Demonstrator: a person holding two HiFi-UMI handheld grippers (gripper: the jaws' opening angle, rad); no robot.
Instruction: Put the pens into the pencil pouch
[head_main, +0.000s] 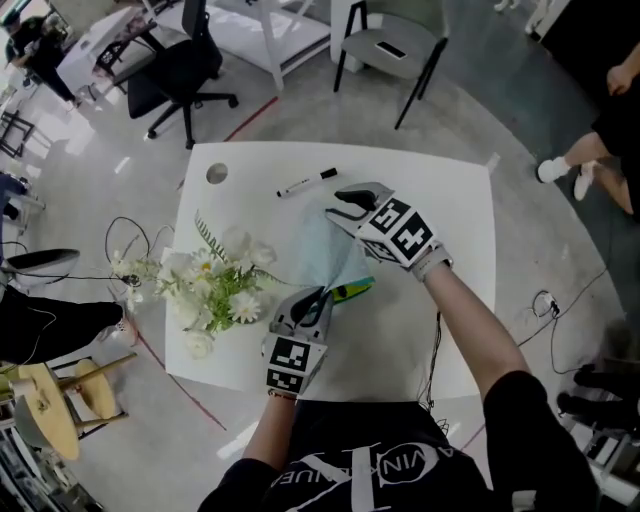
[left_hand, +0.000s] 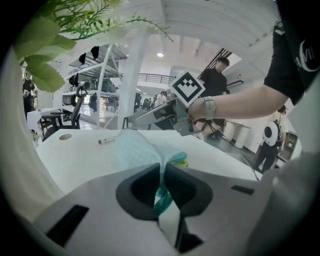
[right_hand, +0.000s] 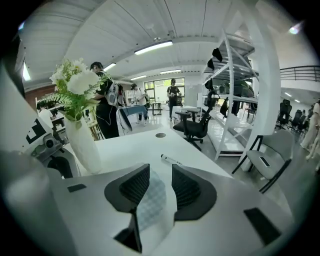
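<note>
A pale blue mesh pouch (head_main: 328, 252) lies mid-table, and something green and yellow (head_main: 352, 291) shows at its near end. My left gripper (head_main: 314, 300) is shut on that near edge; in the left gripper view the teal zipper edge (left_hand: 162, 192) is pinched between the pads. My right gripper (head_main: 340, 208) stands open over the pouch's far end, with pouch cloth (right_hand: 151, 202) rising loosely between its jaws. A white pen with a black cap (head_main: 306, 182) lies on the table beyond the pouch, also in view as the pen (right_hand: 171, 160) ahead of the right gripper.
A white vase of white flowers and green fern (head_main: 215, 285) stands close to the left of the pouch and left gripper. A round cable hole (head_main: 216, 173) sits near the table's far left corner. Chairs (head_main: 180, 70) and people stand around the table.
</note>
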